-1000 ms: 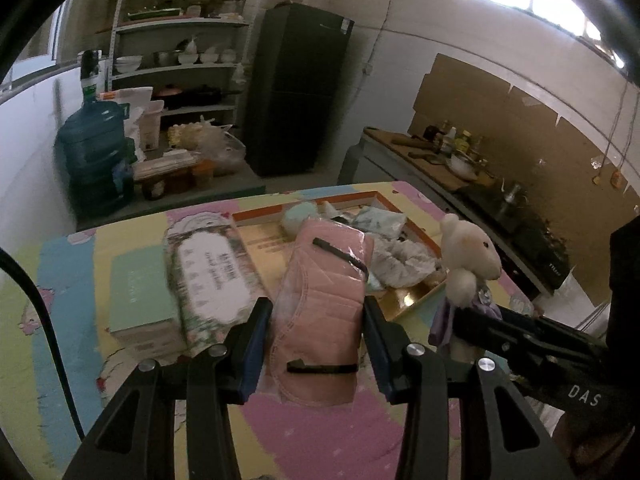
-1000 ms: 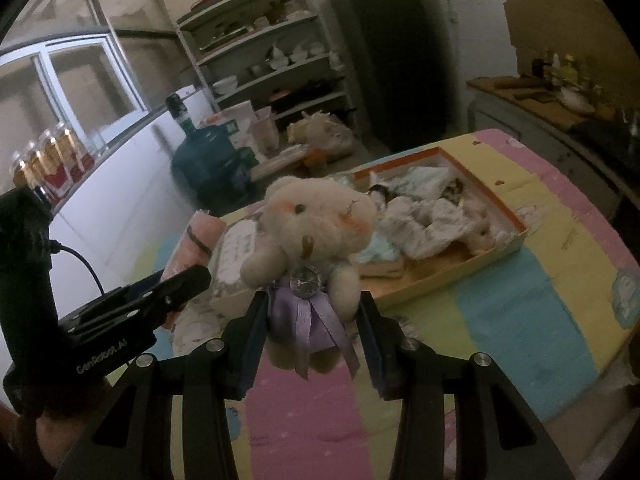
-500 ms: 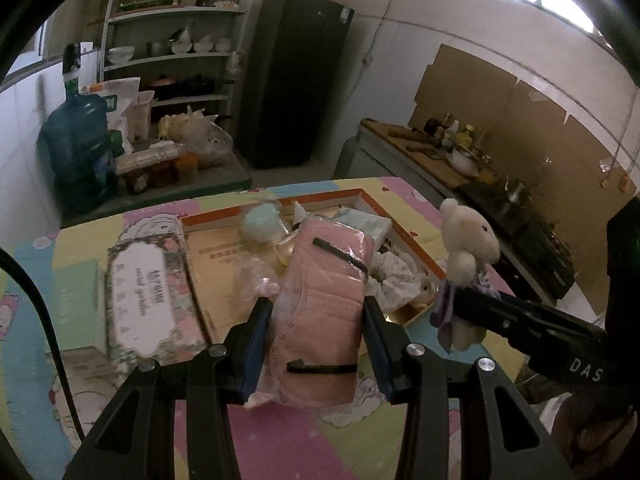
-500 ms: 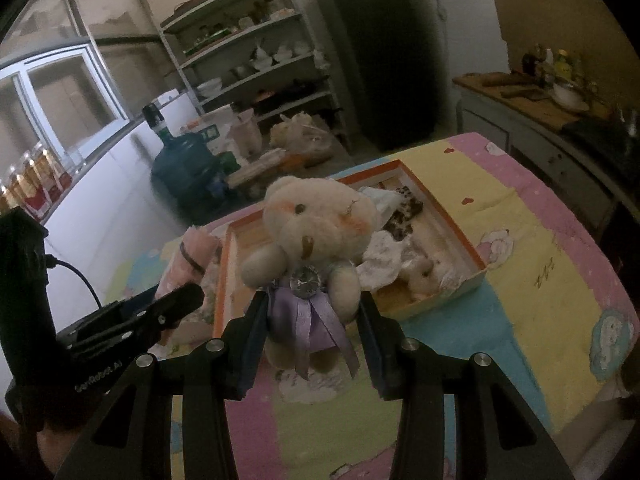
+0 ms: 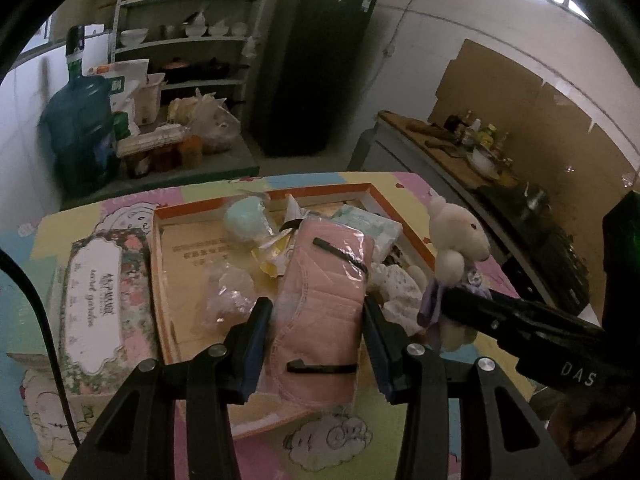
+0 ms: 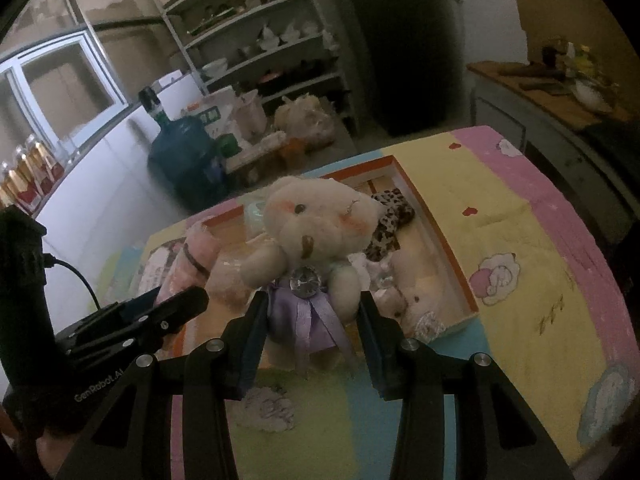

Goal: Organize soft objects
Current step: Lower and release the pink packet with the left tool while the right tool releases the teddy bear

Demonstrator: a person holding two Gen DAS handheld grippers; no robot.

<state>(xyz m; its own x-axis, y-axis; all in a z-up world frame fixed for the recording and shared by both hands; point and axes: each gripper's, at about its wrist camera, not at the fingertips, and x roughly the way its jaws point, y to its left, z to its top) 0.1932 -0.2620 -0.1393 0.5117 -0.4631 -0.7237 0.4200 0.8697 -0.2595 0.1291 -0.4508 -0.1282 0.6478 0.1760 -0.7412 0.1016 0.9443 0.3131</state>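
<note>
Glossy clear plastic wraps the pink cloth mask pack [image 5: 324, 304]; the teddy bear [image 6: 316, 232] is fuzzy cream plush with satin purple ribbon; the tray [image 5: 404, 216] looks like cardboard; the desk [image 6: 520, 280] wears matt printed cloth

Pink pouch [image 5: 324, 304] with black bands, cream bear [image 6: 316, 232] in lilac ribbon, orange-rimmed tray [image 5: 404, 220], leopard-print cloth [image 6: 390, 220], floral box [image 5: 96, 300], pastel patchwork tablecloth [image 6: 520, 240]

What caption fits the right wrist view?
Right hand-held gripper clamps a cream teddy bear above the orange-rimmed box of soft items.
</note>
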